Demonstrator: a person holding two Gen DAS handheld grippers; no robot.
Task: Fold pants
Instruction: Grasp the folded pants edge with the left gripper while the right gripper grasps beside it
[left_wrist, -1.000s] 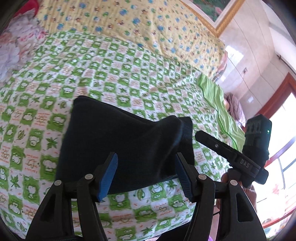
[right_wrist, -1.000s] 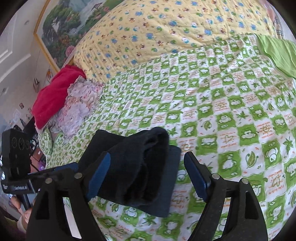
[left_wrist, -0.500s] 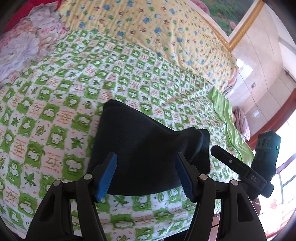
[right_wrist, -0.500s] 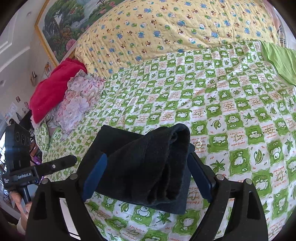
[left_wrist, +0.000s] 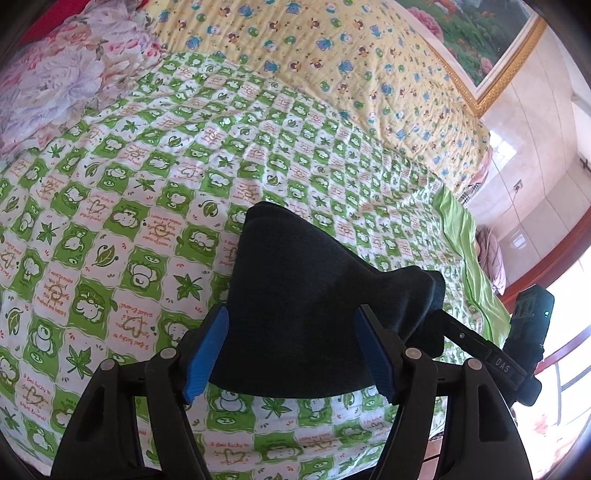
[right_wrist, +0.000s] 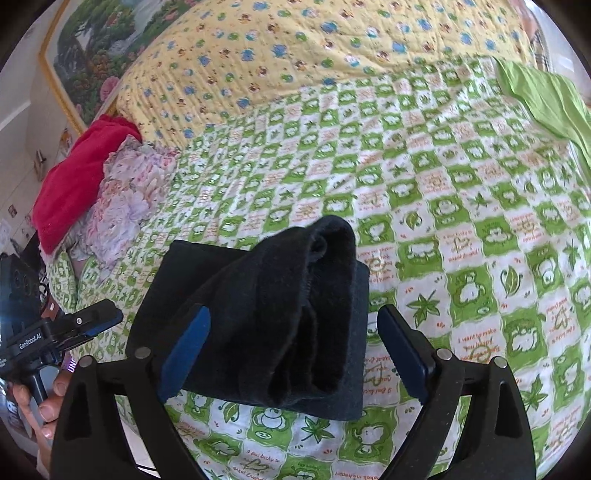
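Both my tools, left tool (left_wrist: 291, 350) and right tool (right_wrist: 291, 349), just widened, released around folded dark pants (right_wrist: 266, 325) on the bed (right_wrist: 461, 206); floral pillow (right_wrist: 122, 206) nearby.

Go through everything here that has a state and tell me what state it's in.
Black pants: folded into a compact bundle, lying on the bed.
Left gripper: open, jaws just widened, pants between them, pads not pressing.
Right gripper: open, jaws just widened, not gripping the pants.
Green checked quilt: spread flat.

You can read "DAS" on the right gripper (left_wrist: 504, 363), "GenRobot.AI" on the left gripper (right_wrist: 31, 341), and "I want to make you happy" on the bed cover (right_wrist: 476, 338).
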